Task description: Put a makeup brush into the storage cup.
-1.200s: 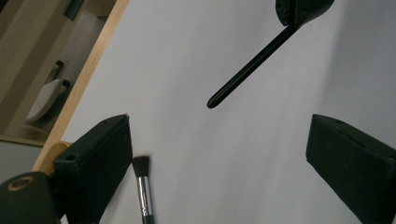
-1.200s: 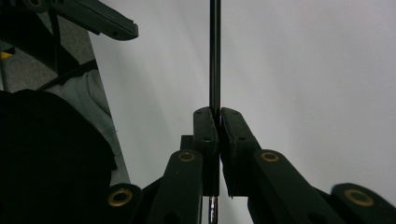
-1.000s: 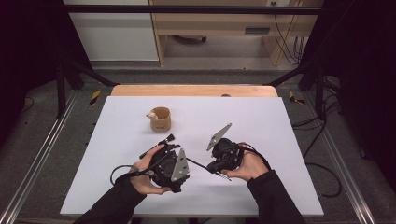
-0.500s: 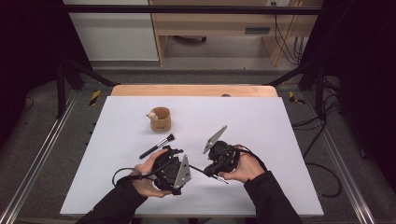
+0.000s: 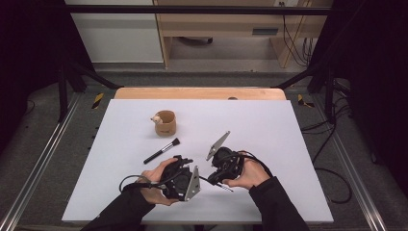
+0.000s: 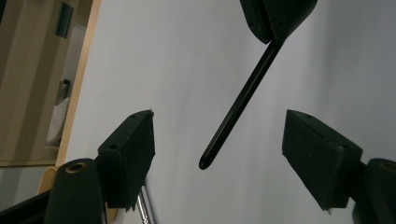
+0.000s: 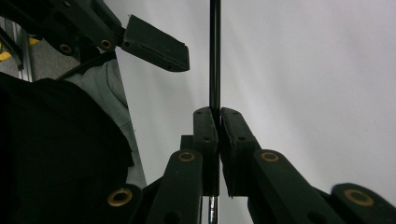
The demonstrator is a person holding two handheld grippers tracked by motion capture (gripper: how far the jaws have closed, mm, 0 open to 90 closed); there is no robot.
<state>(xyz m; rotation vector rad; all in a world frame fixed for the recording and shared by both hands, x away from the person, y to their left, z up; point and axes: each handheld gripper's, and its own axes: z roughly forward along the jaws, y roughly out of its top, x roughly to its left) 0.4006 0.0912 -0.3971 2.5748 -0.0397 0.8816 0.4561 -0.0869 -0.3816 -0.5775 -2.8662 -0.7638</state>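
White bench (image 5: 298, 144) carries a cup (image 5: 165, 123) and a brush (image 5: 161, 151). Nearer the person than the cup, the right gripper (image 7: 218, 116) clamps a thin black stick (image 6: 243, 100); the left gripper (image 6: 219, 140), fingers apart and just closing, brackets its free end. Handover not yet done.

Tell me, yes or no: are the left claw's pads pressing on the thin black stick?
No: in the left gripper view the thin black stick hangs free between the left claw pads, touching neither.
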